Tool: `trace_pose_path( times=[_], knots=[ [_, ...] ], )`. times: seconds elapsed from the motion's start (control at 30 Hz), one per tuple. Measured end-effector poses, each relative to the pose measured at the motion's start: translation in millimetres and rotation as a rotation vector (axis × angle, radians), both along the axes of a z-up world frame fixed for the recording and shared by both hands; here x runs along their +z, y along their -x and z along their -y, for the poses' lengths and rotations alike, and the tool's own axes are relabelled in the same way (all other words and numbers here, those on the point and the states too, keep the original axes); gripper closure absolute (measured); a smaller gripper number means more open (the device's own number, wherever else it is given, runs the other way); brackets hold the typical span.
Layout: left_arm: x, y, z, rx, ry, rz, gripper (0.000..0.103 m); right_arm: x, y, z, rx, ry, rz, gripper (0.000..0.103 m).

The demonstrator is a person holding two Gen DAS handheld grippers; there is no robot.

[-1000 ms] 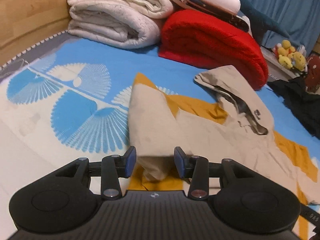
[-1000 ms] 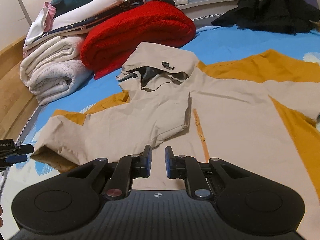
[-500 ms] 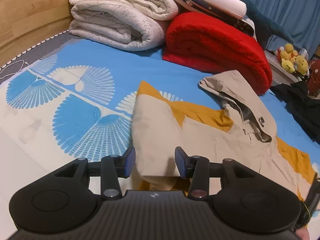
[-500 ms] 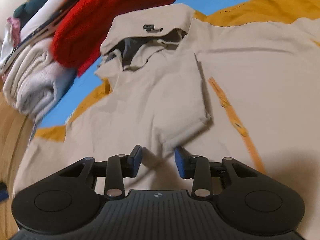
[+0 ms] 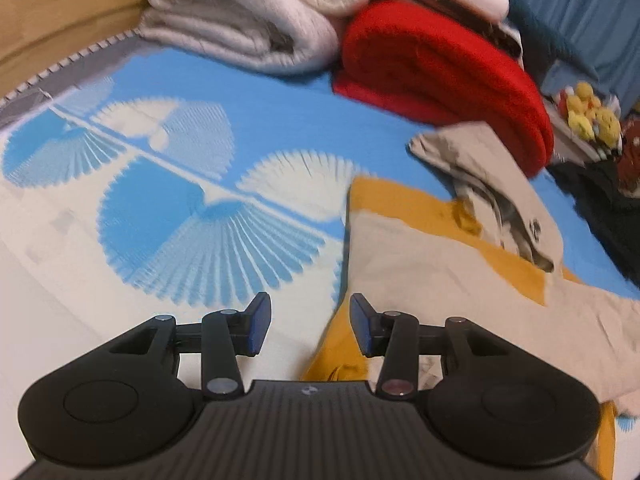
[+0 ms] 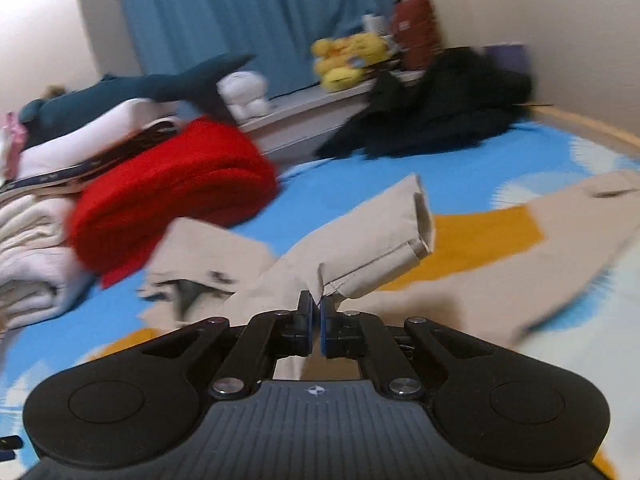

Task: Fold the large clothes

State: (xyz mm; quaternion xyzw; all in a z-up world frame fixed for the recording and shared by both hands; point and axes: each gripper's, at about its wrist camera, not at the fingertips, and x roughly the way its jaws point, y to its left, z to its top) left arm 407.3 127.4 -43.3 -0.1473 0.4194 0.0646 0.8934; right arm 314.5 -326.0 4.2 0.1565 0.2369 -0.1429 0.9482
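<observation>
A bed (image 5: 248,76) with a blue and white fan-patterned cover carries everything. At its far side lie folded pale blankets (image 5: 240,12) and a rolled red blanket (image 5: 444,68), with a heap of dark clothing (image 6: 448,108) further along.

The task's thing, a large beige and mustard jacket (image 5: 432,264), lies spread across the bed, hood (image 5: 492,184) towards the red blanket. Folding looks barely begun: the body is mostly flat and open, and the far mustard and beige part (image 6: 560,216) is stretched out.

One sleeve (image 6: 380,244) is raised off the jacket, its cuff hanging in the air. The right hand-held gripper (image 6: 316,320) is clamped on the fabric at that sleeve's edge, so a sleeve fold seems under way.

The left hand-held gripper (image 5: 306,324) stands about half open above the jacket's near mustard corner (image 5: 340,344), pads gripping nothing. Both sides, the hood and the final folds are left.
</observation>
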Motion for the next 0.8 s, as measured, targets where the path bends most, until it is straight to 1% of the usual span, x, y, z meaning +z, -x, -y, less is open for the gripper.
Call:
trace_pose_path(
  times=[0.07, 0.1, 0.13, 0.17, 0.2, 0.23, 0.27, 0.3, 0.37, 0.4, 0.43, 0.47, 0.5, 0.53, 0.6, 0.63, 0.7, 0.73, 0.8],
  knots=[
    [-10, -3, 6, -0.021, 0.043, -0.023, 0.055, -19, 4, 11, 0.002, 0.020, -0.018, 0.100],
    [-14, -4, 11, -0.037, 0.063, -0.035, 0.055, -27, -1, 13, -0.007, 0.029, -0.045, 0.100],
    [-18, -6, 16, -0.053, 0.073, -0.046, 0.055, -32, -10, 16, -0.015, 0.016, -0.069, 0.101],
    [-22, -7, 20, -0.067, 0.075, -0.053, 0.055, -35, -18, 18, -0.009, -0.013, -0.066, 0.101],
    [-26, -9, 24, -0.082, 0.070, -0.062, 0.053, -37, -22, 17, -0.004, -0.012, -0.062, 0.101],
    [-30, -10, 28, -0.091, 0.060, -0.071, 0.051, -37, -27, 15, 0.003, 0.009, -0.058, 0.101],
    [-34, -11, 31, -0.097, 0.049, -0.081, 0.048, -35, -29, 13, 0.019, 0.018, -0.040, 0.101],
    [-39, -13, 34, -0.100, 0.037, -0.095, 0.047, -31, -32, 13, 0.035, 0.007, -0.014, 0.101],
    [-47, -14, 37, -0.102, 0.023, -0.120, 0.047, -12, -25, 14, 0.095, -0.046, 0.103, 0.101],
    [-49, -15, 39, -0.105, 0.016, -0.131, 0.047, -2, -20, 13, 0.131, -0.046, 0.180, 0.101],
    [-51, -16, 39, -0.109, 0.009, -0.134, 0.047, 7, -15, 13, 0.148, -0.028, 0.229, 0.101],
    [-51, -16, 40, -0.113, 0.002, -0.135, 0.047, 10, -14, 16, 0.142, -0.012, 0.246, 0.100],
    [-52, -17, 41, -0.120, -0.007, -0.136, 0.047, 7, -17, 22, 0.118, -0.011, 0.225, 0.099],
    [-53, -17, 43, -0.127, -0.012, -0.138, 0.047, -2, -24, 31, 0.079, -0.014, 0.162, 0.098],
    [-55, -19, 47, -0.142, -0.022, -0.145, 0.046, -32, -42, 55, -0.027, -0.043, -0.043, 0.091],
    [-57, -19, 48, -0.148, -0.027, -0.149, 0.046, -45, -45, 66, -0.077, -0.072, -0.106, 0.091],
    [-61, -20, 52, -0.152, -0.034, -0.157, 0.046, -59, -48, 78, -0.133, -0.102, -0.177, 0.091],
    [-62, -21, 53, -0.153, -0.036, -0.160, 0.045, -64, -49, 83, -0.134, -0.133, -0.193, 0.091],
    [-64, -22, 55, -0.158, -0.042, -0.163, 0.044, -69, -50, 88, -0.126, -0.188, -0.216, 0.083]
  ],
)
